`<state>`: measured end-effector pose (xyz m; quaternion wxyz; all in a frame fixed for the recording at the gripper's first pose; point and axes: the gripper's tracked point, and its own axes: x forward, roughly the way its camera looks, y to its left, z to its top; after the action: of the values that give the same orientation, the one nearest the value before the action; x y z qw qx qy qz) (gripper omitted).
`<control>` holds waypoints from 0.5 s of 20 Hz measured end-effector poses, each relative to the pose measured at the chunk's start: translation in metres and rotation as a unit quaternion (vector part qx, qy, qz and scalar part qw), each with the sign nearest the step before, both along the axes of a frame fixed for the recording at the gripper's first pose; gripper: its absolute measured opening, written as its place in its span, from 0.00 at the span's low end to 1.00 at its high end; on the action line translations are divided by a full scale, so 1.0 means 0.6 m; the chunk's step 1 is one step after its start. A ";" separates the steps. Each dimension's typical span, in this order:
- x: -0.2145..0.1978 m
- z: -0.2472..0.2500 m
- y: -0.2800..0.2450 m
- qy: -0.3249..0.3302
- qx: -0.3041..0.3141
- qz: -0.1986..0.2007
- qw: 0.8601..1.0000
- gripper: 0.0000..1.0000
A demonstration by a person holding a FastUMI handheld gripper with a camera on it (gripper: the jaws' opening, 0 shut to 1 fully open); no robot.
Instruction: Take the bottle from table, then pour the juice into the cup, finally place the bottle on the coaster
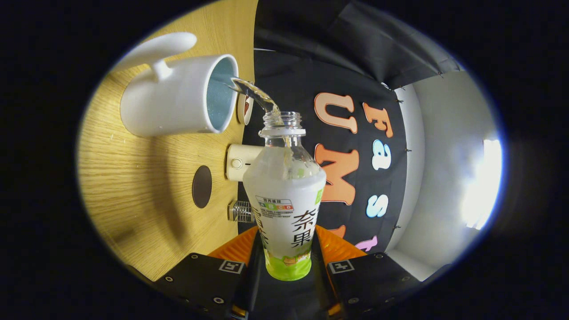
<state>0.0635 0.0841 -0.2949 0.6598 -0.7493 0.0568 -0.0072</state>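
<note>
- My gripper (286, 255) is closed on the bottle (286, 195): an orange finger (235, 249) presses each side of its lower body, with the green base sitting between them.
- The bottle is tipped over on its side relative to the table (133, 178), its open, capless neck pointing at the cup (178, 95).
- A thin stream of juice (258, 95) runs from the bottle's mouth across the short gap and lands just inside the cup's rim; bottle and cup do not touch.
- The cup is white with a pale blue inside, standing on the wooden table, handle on the side away from the bottle.
- The dark round coaster (202, 186) lies flat on the table, apart from the cup, nearer my fingers and beside the bottle's shoulder.
- Along the table's far edge sit three small things: a round disc (245, 109) just behind the cup's rim and under the stream, a cream box (240, 162) with a knob partly hidden by the bottle, and a small metal piece (242, 211) near my finger.
- The box and the metal piece stand close to the coaster on its wall side.
- Bare wood lies open between cup and coaster and on the coaster's near side.
- Beyond the table's edge hangs the black cloth wall, then a white wall with a bright light patch.
</note>
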 end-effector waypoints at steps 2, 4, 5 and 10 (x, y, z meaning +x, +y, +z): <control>0.000 0.000 0.002 0.001 -0.002 -0.002 1.000 0.54; 0.000 0.001 0.001 0.003 -0.006 -0.001 1.000 0.54; 0.000 0.000 0.002 0.004 -0.010 0.000 1.000 0.54; -0.002 0.003 0.005 0.004 -0.028 0.003 1.000 0.54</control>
<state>0.0620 0.0871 -0.2928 0.6383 -0.7677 0.0569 -0.0035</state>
